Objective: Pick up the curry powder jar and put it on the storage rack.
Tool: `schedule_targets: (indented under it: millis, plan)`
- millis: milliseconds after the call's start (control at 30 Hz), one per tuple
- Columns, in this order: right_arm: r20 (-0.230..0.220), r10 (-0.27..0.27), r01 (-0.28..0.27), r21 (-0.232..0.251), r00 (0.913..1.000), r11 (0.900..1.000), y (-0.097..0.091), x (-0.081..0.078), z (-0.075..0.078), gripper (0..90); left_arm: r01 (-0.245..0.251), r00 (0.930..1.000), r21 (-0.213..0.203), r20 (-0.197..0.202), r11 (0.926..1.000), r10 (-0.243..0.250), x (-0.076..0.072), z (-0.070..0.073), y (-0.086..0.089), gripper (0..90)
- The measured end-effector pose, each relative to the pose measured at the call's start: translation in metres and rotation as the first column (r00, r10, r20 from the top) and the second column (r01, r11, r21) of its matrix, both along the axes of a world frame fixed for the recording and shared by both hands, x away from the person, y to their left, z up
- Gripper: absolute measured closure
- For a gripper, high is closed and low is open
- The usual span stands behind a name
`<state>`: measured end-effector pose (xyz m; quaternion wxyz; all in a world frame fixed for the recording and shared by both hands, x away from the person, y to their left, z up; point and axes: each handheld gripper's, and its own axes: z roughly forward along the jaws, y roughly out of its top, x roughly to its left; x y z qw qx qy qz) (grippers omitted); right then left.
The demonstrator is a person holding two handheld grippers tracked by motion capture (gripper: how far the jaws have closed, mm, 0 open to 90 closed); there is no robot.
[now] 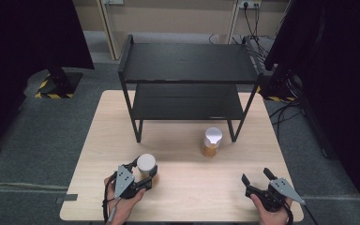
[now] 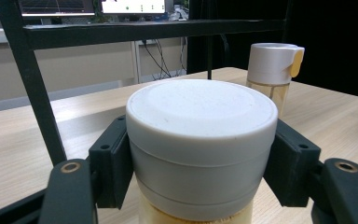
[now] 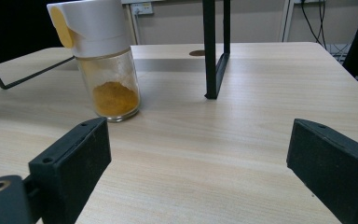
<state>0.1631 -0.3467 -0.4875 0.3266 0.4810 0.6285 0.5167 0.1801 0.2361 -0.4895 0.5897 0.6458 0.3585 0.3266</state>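
Note:
Two glass spice jars with white lids stand on the wooden table. The near jar sits at the front left, and my left gripper is shut on it, both pads pressed against the sides of its white lid. The second jar, holding orange powder and with a yellow tab on its lid, stands near the shelf's right front leg. My right gripper rests at the front right of the table, open, nothing between its pads, and well short of that jar.
A black two-tier metal shelf stands on the far half of the table, both tiers bare. One of its legs rises to the right of the orange-powder jar. Dark curtains and cables flank the table.

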Motion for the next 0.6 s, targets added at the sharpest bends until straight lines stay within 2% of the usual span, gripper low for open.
schedule_targets:
  millis: [267, 600]
  plan:
    - [-0.002, -0.001, 0.001, 0.001, 1.0, 1.0, 0.0, 0.0, 0.0, 6.2, -0.004, 0.9986, -0.038, 0.052, 0.9993, 0.006, -0.005, 0.015, 0.001, 33.8]
    - [-0.002, -0.002, 0.002, 0.002, 1.0, 1.0, 0.0, 0.0, 0.0, 5.9, -0.003, 0.9942, -0.059, 0.107, 0.9982, 0.009, -0.006, 0.04, -0.001, 33.8]
